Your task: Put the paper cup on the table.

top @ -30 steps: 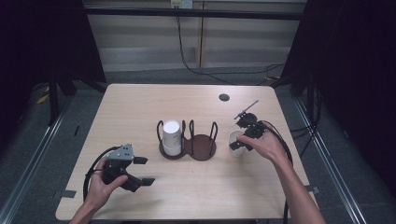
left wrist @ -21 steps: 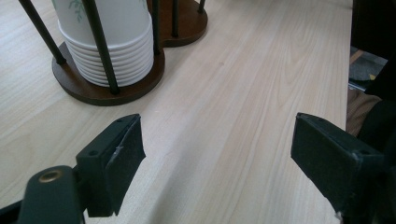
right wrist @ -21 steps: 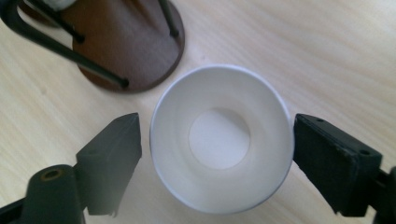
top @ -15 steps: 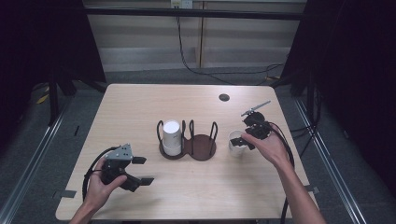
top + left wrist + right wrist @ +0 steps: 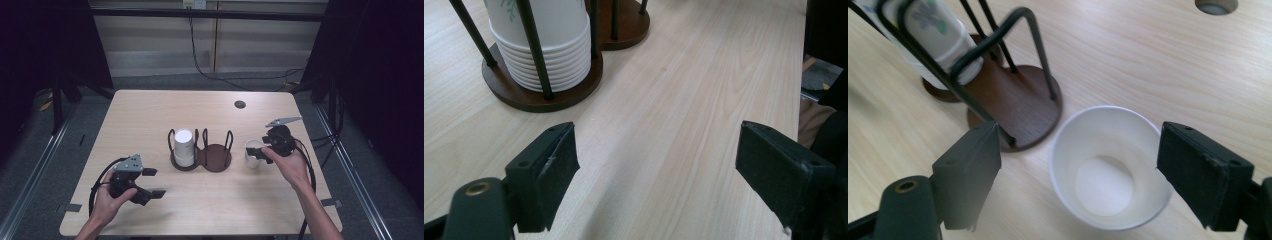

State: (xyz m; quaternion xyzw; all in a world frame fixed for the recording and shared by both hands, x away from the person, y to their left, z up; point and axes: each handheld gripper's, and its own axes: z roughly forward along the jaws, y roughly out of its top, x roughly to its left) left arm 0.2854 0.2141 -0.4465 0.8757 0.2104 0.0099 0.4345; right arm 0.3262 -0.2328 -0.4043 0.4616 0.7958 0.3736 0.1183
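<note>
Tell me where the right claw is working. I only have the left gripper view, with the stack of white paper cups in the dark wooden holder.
Observer: The right claw straddles a single white paper cup. The cup stands upright on the light wooden table, just right of the dark wooden two-ring holder.
Operator: Is it gripped?
Observer: Not yet. The jaws have just been closing with the cup between them, but one pad stands clearly off the rim.
Operator: Is the holder's other ring free?
Observer: Yes, the ring nearest that cup holds nothing.
</note>
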